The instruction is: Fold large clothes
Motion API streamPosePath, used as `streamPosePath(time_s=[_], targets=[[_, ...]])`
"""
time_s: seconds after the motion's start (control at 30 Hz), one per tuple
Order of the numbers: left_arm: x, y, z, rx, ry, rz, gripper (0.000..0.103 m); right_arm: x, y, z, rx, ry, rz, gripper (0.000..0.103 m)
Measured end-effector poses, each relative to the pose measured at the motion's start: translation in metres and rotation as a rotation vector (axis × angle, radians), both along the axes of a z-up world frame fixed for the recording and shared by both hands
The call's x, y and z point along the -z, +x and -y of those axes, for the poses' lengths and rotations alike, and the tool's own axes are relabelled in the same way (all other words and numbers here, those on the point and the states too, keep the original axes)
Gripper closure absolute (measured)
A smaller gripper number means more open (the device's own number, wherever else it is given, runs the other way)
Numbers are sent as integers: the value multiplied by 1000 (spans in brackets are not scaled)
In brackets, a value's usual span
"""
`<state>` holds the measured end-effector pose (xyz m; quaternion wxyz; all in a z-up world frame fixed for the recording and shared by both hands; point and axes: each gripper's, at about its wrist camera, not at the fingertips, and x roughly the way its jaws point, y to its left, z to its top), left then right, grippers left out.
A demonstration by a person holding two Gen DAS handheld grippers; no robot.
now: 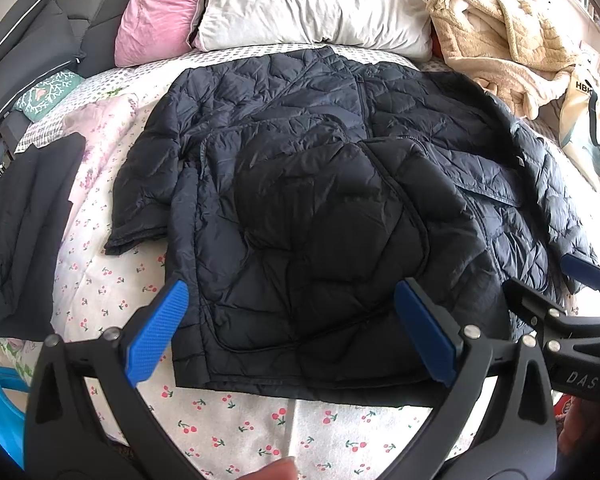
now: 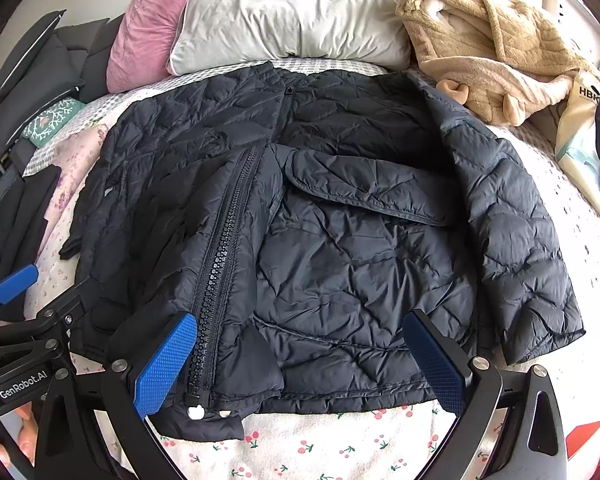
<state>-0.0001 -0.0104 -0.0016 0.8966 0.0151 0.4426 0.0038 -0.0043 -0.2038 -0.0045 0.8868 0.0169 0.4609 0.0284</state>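
A large black quilted puffer jacket (image 1: 320, 200) (image 2: 340, 240) lies spread front-up on the cherry-print bed cover (image 1: 228, 428) (image 2: 324, 448), its near hem toward me. Its open zipper (image 2: 224, 264) runs down the left front panel. One sleeve (image 1: 148, 184) lies out to the left, the other sleeve (image 2: 520, 240) to the right. My left gripper (image 1: 292, 332) (image 2: 44, 296) hovers open over the hem's left part. My right gripper (image 2: 300, 364) (image 1: 556, 288) hovers open over the hem's right part. Neither gripper's pads press on the cloth.
A pink pillow (image 1: 156, 12) and a white pillow (image 1: 312, 4) lie at the bed's head. A beige fleece garment (image 2: 492, 52) and a tote bag (image 2: 588, 148) sit at the right. Another dark garment (image 1: 24, 232) lies at the left, by a teal cushion (image 1: 48, 94).
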Motion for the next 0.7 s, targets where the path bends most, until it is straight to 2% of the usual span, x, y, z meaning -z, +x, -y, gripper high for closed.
streamPosePath(time_s=[0.7], targets=[[0, 0, 0, 0, -2, 0, 1, 1, 0, 1, 0, -2, -1, 0]])
